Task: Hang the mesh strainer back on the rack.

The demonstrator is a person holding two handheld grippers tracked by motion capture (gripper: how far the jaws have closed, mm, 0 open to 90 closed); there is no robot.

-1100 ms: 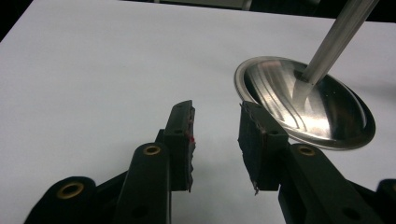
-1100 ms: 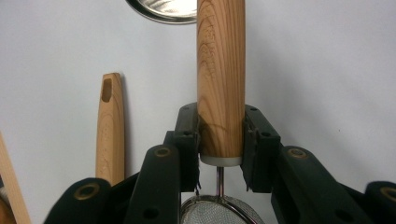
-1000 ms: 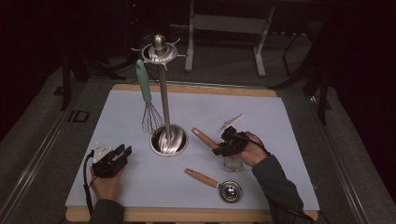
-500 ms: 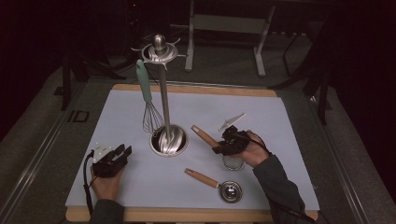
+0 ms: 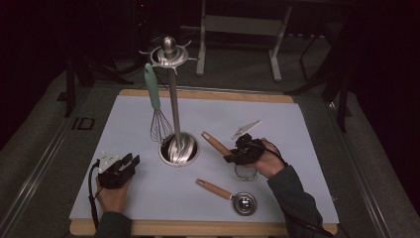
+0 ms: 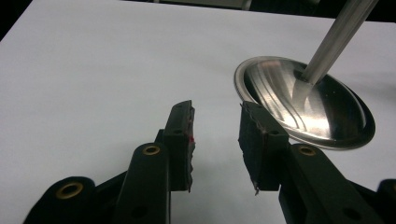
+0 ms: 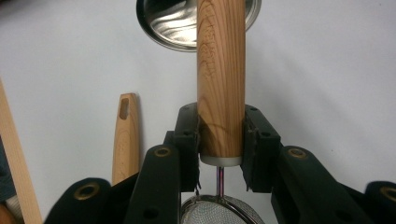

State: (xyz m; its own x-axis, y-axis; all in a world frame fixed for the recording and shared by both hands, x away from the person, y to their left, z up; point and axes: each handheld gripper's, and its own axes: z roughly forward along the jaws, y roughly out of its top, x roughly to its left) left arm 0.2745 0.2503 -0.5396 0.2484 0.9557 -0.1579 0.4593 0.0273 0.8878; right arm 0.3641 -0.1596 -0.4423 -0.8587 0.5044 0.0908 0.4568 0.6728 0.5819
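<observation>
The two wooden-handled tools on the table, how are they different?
The strainer has a round wire-mesh end, while the scoop has a small shiny metal bowl. The strainer's handle is clamped in the right hand-held gripper; the scoop lies alone on the mat, nearer the person. The strainer's handle looks thicker and points toward the metal stand. Both have light wooden handles.

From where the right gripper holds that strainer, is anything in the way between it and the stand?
Nothing visible. The right gripper is shut on the strainer's wooden handle, which points at the stand's base across bare mat. The whisk hangs on the stand's far side.
</observation>
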